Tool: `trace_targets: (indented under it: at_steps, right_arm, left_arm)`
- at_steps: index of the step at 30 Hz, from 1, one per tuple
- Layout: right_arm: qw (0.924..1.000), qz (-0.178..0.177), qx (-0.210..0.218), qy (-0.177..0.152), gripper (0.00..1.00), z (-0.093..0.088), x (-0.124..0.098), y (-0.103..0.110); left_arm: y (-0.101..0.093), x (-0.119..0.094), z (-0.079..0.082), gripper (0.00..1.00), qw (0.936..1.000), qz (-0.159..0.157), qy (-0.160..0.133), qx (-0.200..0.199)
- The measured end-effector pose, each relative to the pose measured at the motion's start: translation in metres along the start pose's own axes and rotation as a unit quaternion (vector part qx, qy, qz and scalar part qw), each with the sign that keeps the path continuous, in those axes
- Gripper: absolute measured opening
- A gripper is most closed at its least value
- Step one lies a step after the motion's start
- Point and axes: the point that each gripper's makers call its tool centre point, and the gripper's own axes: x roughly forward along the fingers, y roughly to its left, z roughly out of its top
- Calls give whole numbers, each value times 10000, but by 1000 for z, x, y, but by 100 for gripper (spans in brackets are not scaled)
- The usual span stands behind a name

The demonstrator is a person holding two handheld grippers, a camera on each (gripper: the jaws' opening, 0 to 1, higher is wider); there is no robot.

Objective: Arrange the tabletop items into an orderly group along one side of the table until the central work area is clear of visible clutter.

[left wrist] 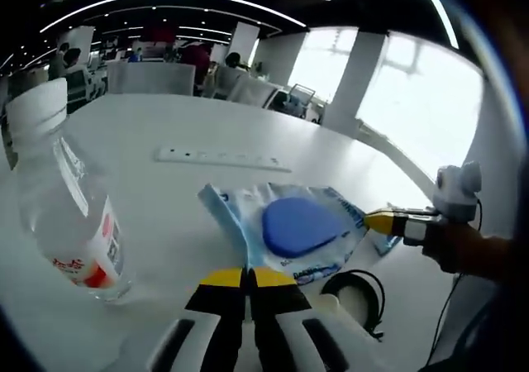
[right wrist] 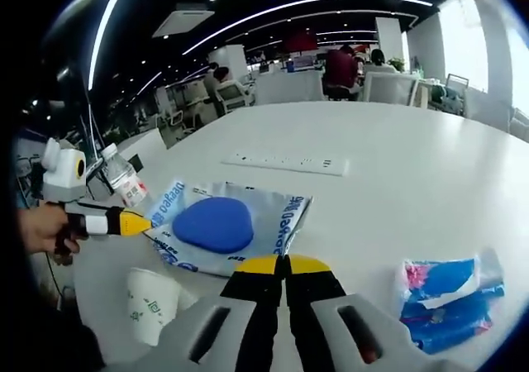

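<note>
While our two claws close in on the same thing from opposite edges, what matters is how the flat blue-and-white plastic wipes packet (left wrist: 289, 227) with its blue oval lid lies: broad side across the white table (left wrist: 165, 124), just ahead of both sets of tips. Going left to right in the left gripper view, a clear plastic water bottle (left wrist: 70, 215) with a white cap and red label stands upright beside our left gripper (left wrist: 248, 279), whose jaws are pressed together at the packet's near edge, holding nothing we can make out. In the right gripper view, the right gripper (right wrist: 283, 264) likewise has its jaws together, at the packet's opposite edge; whether either pinches the film, we cannot tell.
</note>
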Motion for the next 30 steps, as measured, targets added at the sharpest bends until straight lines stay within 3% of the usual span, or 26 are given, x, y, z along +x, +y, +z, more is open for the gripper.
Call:
trace_targets:
  at_steps: [30]
  right_arm:
    - [9981, -509, 354, 26, 0, -29, -35, -42]
  left_arm:
    - [-44, 31, -16, 0, 9977, -502, 372, 263]
